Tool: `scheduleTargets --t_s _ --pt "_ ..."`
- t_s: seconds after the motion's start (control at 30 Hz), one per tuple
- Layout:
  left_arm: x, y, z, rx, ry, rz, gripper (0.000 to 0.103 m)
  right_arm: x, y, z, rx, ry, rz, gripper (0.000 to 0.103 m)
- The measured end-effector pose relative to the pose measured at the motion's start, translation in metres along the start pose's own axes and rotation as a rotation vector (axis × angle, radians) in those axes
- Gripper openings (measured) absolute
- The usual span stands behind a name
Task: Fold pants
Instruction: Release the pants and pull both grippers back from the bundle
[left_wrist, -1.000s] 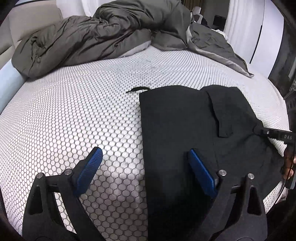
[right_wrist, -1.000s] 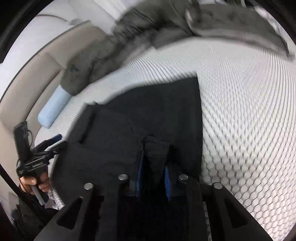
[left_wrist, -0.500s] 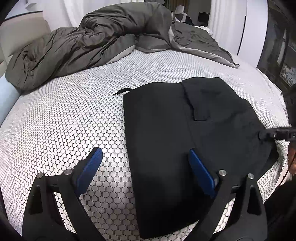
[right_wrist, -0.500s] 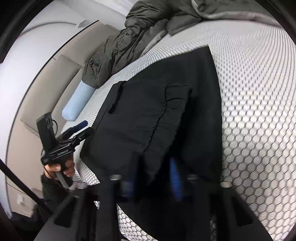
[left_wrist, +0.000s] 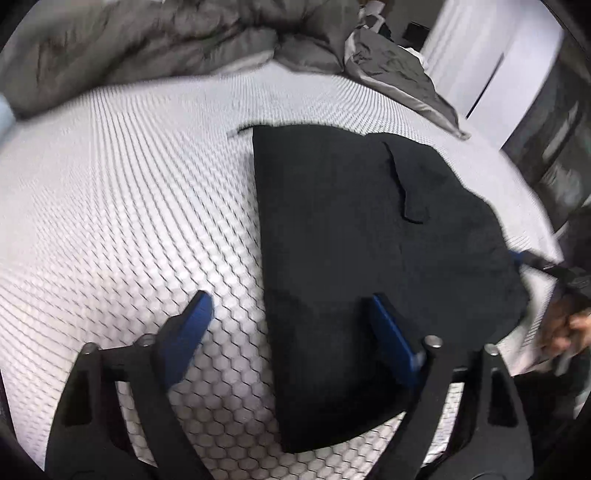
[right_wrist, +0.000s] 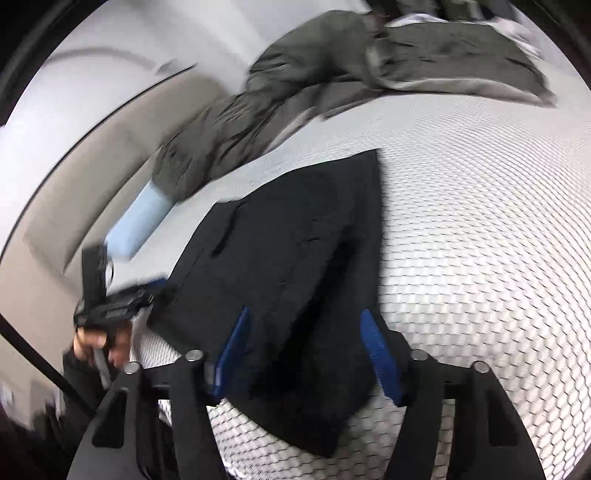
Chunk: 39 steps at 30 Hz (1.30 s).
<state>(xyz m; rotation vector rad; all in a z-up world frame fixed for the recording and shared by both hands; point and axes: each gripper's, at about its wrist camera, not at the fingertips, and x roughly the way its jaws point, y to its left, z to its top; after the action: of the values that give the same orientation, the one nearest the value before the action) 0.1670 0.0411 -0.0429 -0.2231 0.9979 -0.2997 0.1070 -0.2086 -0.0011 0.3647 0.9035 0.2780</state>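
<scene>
Black folded pants (left_wrist: 351, 221) lie flat on the white honeycomb bed cover (left_wrist: 129, 206). My left gripper (left_wrist: 291, 314) hovers over their near left edge. Its jaws are closing and still wide, with that edge between the blue pads and untouched. In the right wrist view the pants (right_wrist: 306, 236) stretch away from my right gripper (right_wrist: 306, 343). Its jaws are opening, and the pants' near corner lies between the pads without being pinched. Each view shows the other gripper at the pants' side: the right gripper (left_wrist: 532, 262) and the left gripper (right_wrist: 147, 295), each held by a hand (right_wrist: 92, 339).
A crumpled grey duvet (left_wrist: 166, 40) fills the far side of the bed. A light blue pillow (right_wrist: 140, 221) lies by the beige headboard (right_wrist: 92, 166). White doors (left_wrist: 498, 74) stand beyond the bed's right side. The bed edge (right_wrist: 258, 454) runs near the right gripper.
The right gripper has let go of the pants fold it was pinching and its jaws have spread. The left gripper's jaws have narrowed a little and it has shifted over the pants' edge.
</scene>
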Motion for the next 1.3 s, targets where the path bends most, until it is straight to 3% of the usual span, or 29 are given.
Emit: scheduleTargets --t_s 0.03,0.1,0.13,0.17,0.27,0.5,0.57,0.63,0.7,0.77,0.9,0.97,1.03,1.1,1.2,1.27,1.3 --pt "0.002 0.004 0.001 -0.027 0.005 -0.024 0.080 0.006 -0.008 0.001 0.043 0.012 -0.001 0.064" --pt "0.006 0.005 0.002 -0.039 0.007 -0.071 0.060 0.024 -0.024 0.002 0.132 0.044 0.026 0.064" --pt "0.006 0.004 0.003 -0.038 0.006 -0.104 0.052 0.028 -0.030 0.002 0.155 0.054 0.039 0.056" --pt "0.007 0.002 0.004 -0.037 0.006 -0.113 0.050 0.030 -0.035 0.003 0.166 0.049 0.057 0.038" --pt "0.013 -0.002 0.015 -0.016 -0.020 -0.089 0.049 0.037 -0.036 0.013 0.187 0.028 0.103 0.019" --pt "0.030 -0.001 0.041 -0.037 -0.032 -0.049 0.049 0.054 -0.039 0.046 0.149 0.005 0.049 0.017" --pt "0.026 -0.006 0.040 -0.008 -0.051 -0.011 0.052 0.050 -0.039 0.048 0.140 0.005 0.034 0.021" --pt "0.019 -0.011 0.034 0.010 -0.057 0.046 0.062 0.040 -0.031 0.046 0.089 -0.010 -0.001 0.027" --pt "0.005 -0.016 0.023 0.023 -0.085 0.062 0.070 0.028 -0.019 0.038 0.030 -0.033 -0.026 0.038" --pt "-0.005 -0.027 0.015 0.066 -0.120 0.054 0.082 0.019 -0.002 0.030 -0.033 -0.052 -0.011 0.056" --pt "-0.004 -0.046 0.002 0.182 -0.122 0.111 0.085 0.020 0.019 0.015 -0.172 -0.023 -0.103 0.061" --pt "0.001 -0.046 -0.004 0.194 -0.106 0.153 0.085 0.029 0.017 0.012 -0.187 0.009 -0.184 0.062" --pt "-0.001 -0.044 -0.008 0.173 -0.120 0.155 0.085 0.021 0.006 0.006 -0.163 0.013 -0.179 0.064" --pt "-0.008 -0.046 -0.011 0.170 -0.157 0.162 0.086 0.008 0.007 0.002 -0.162 -0.030 -0.188 0.065" --pt "-0.031 -0.053 -0.021 0.190 -0.252 0.175 0.088 -0.015 0.017 -0.007 -0.190 -0.113 -0.171 0.083" --pt "-0.048 -0.060 -0.030 0.188 -0.317 0.157 0.102 -0.032 0.030 -0.017 -0.228 -0.193 -0.157 0.089" --pt "-0.057 -0.062 -0.034 0.183 -0.349 0.143 0.102 -0.041 0.038 -0.023 -0.258 -0.237 -0.140 0.089"
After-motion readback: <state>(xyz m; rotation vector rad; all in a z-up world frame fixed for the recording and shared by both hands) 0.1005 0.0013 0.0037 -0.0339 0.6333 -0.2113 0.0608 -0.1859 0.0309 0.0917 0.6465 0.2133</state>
